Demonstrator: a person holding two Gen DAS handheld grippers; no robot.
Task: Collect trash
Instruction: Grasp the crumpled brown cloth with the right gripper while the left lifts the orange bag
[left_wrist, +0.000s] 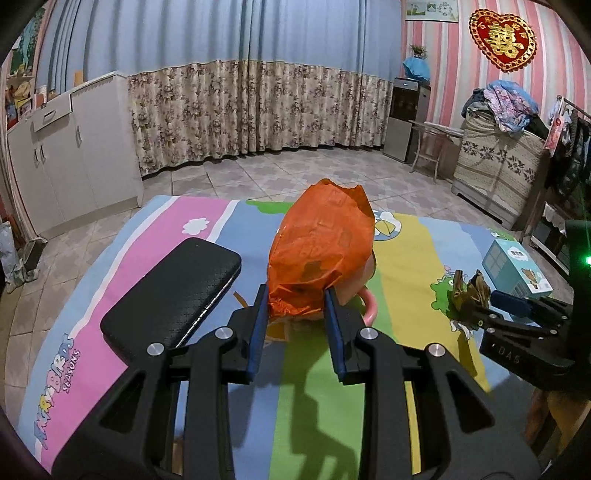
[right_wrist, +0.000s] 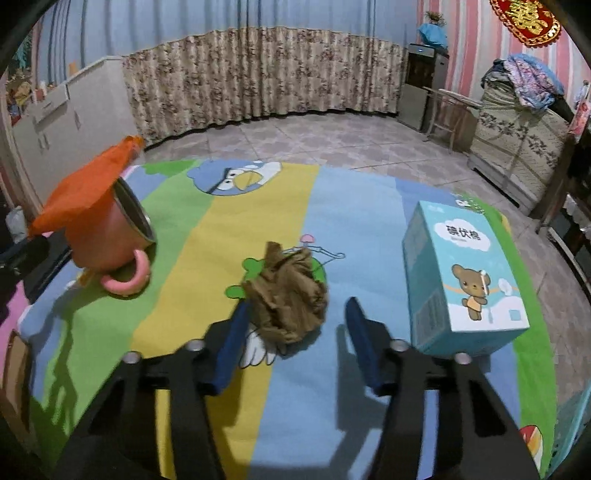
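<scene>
An orange plastic bag (left_wrist: 321, 243) stands up between the blue pads of my left gripper (left_wrist: 296, 295), which is shut on its lower end. Behind the bag sits a pink mug (right_wrist: 107, 236), tilted, with the bag (right_wrist: 81, 192) draped over its rim. A crumpled brown paper ball (right_wrist: 288, 299) lies on the striped cartoon mat (right_wrist: 295, 406) between the fingers of my right gripper (right_wrist: 297, 304). The left pad touches the paper and the right pad stands apart from it. In the left wrist view the right gripper (left_wrist: 506, 301) is at the right, beside the paper ball (left_wrist: 469, 291).
A light-blue carton with a bear print (right_wrist: 461, 280) stands just right of my right gripper. A black textured phone-like slab (left_wrist: 173, 291) lies left of my left gripper. Beyond the mat are tiled floor, a white cabinet (left_wrist: 74, 155) and curtains.
</scene>
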